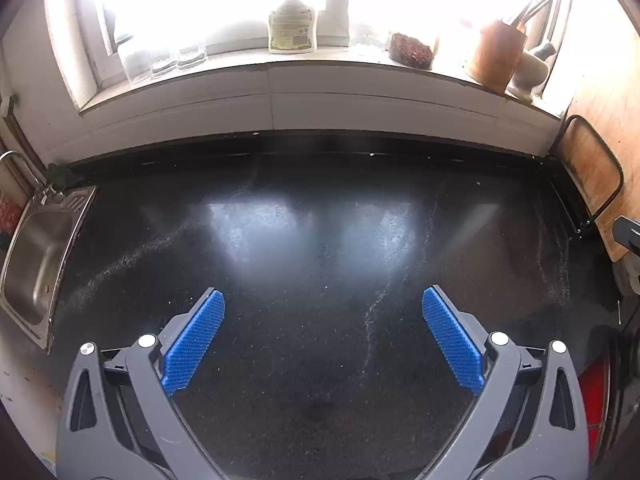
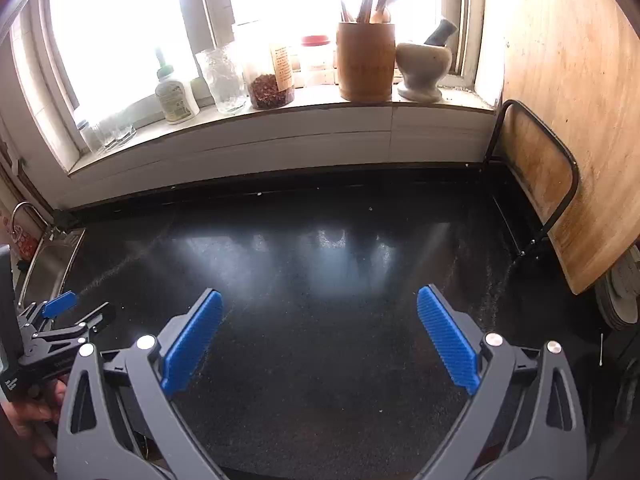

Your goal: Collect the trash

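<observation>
Left claw (image 1: pixel 322 336): blue pads spread wide, empty, above the black counter (image 1: pixel 320 216). Right claw (image 2: pixel 320 336): likewise spread, empty. Trash: a thin white stick (image 2: pixel 601 350) on the counter's near right edge. Far windowsill: wooden utensil holder (image 2: pixel 366 62), mortar (image 2: pixel 424 68). Sink (image 1: pixel 36 256) far left.

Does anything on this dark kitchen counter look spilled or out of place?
Yes. Pale powdery streaks run across the black counter, one thin trail in the middle, like spilled flour or salt. A small white stick, maybe a cotton swab, lies at the right edge. Both tools are open and empty.
</observation>
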`<state>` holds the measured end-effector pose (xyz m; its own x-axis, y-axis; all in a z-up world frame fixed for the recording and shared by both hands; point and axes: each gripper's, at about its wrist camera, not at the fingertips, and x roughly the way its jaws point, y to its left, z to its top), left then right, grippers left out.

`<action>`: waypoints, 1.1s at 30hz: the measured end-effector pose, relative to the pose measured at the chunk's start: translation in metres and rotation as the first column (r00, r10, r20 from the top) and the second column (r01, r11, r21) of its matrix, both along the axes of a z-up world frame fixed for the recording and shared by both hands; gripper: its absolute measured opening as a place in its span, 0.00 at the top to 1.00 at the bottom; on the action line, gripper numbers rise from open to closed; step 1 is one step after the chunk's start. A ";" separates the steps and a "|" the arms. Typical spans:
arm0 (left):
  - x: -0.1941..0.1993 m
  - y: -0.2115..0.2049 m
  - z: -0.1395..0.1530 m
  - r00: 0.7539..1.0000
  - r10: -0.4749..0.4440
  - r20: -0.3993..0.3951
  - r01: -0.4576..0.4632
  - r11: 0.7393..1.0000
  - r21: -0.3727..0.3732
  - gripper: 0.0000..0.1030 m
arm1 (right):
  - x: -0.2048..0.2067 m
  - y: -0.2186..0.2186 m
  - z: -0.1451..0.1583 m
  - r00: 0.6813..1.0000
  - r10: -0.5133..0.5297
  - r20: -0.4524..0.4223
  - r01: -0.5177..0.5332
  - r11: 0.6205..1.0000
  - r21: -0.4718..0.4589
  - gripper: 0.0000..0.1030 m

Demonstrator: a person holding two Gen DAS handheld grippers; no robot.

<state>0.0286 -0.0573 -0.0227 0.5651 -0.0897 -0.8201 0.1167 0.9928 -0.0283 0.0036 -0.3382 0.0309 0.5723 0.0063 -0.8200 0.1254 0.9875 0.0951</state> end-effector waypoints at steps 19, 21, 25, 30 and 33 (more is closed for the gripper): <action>0.009 -0.004 -0.006 1.000 0.016 -0.024 -0.016 1.000 0.019 0.06 | 0.017 0.010 -0.009 0.999 0.036 -0.019 -0.036 0.999 0.013 0.08; 0.010 -0.002 -0.006 1.000 0.019 -0.024 -0.018 1.000 0.020 0.06 | 0.018 0.012 -0.010 0.999 0.038 -0.024 -0.038 0.999 0.013 0.08; 0.011 -0.001 -0.007 0.999 0.020 -0.026 -0.019 1.000 0.022 0.06 | 0.020 0.014 -0.013 0.999 0.038 -0.034 -0.038 0.999 0.016 0.08; 0.013 0.000 -0.007 0.999 0.021 -0.025 -0.021 0.999 0.024 0.06 | 0.023 0.015 -0.015 0.999 0.038 -0.037 -0.037 0.999 0.019 0.08; 0.013 0.002 -0.007 0.999 0.023 -0.025 -0.022 1.000 0.023 0.06 | 0.024 0.016 -0.015 0.998 0.040 -0.038 -0.039 0.999 0.016 0.08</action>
